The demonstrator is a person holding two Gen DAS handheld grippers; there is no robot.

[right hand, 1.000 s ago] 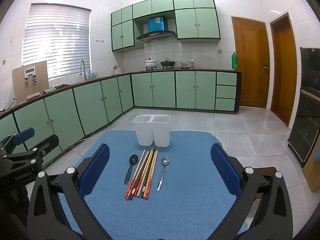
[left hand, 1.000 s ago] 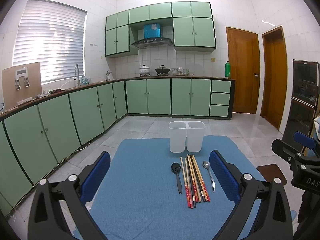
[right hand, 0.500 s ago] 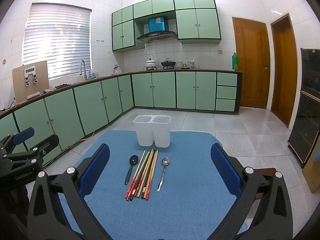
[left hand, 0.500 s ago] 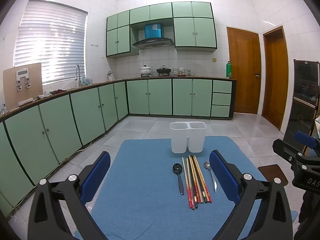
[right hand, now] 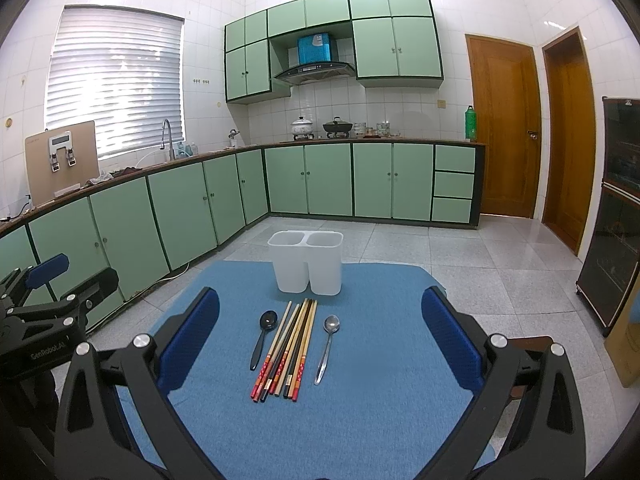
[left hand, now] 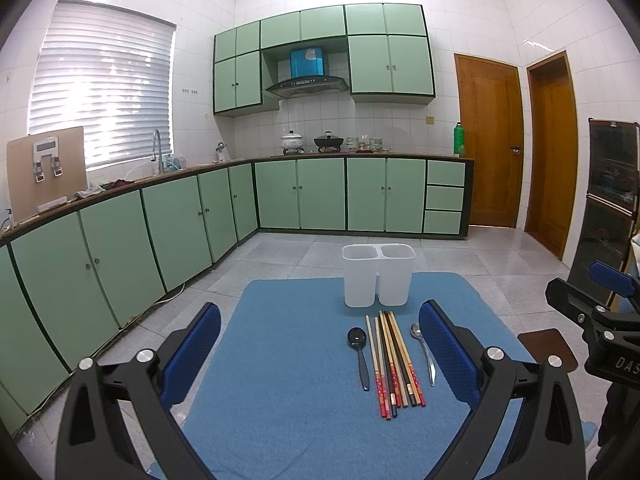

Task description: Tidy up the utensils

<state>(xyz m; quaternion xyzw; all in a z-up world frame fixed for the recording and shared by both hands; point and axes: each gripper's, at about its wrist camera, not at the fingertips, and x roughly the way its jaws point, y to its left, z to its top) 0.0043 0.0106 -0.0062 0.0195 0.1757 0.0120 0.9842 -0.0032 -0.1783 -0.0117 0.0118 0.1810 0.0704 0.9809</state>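
Note:
A white two-compartment holder [left hand: 377, 274] [right hand: 307, 261] stands at the far side of a blue mat [left hand: 280, 380] [right hand: 380, 380]. In front of it lie a black spoon [left hand: 359, 350] [right hand: 264, 336], several chopsticks [left hand: 394, 360] [right hand: 290, 346] side by side, and a silver spoon [left hand: 423, 350] [right hand: 327, 346]. My left gripper [left hand: 320, 344] is open and empty above the mat's near left part. My right gripper [right hand: 320, 332] is open and empty above the mat's near edge, with the utensils between its fingers in its view.
Green cabinets [left hand: 160, 232] run along the left and back walls. Two wooden doors [left hand: 520, 144] are at the right, and a dark cabinet [right hand: 616, 216] stands at the far right. A tiled floor [right hand: 480, 264] surrounds the table.
The left view has shifted very slightly, so the holder and utensils sit a little more to the right. The right gripper and the utensils have not moved.

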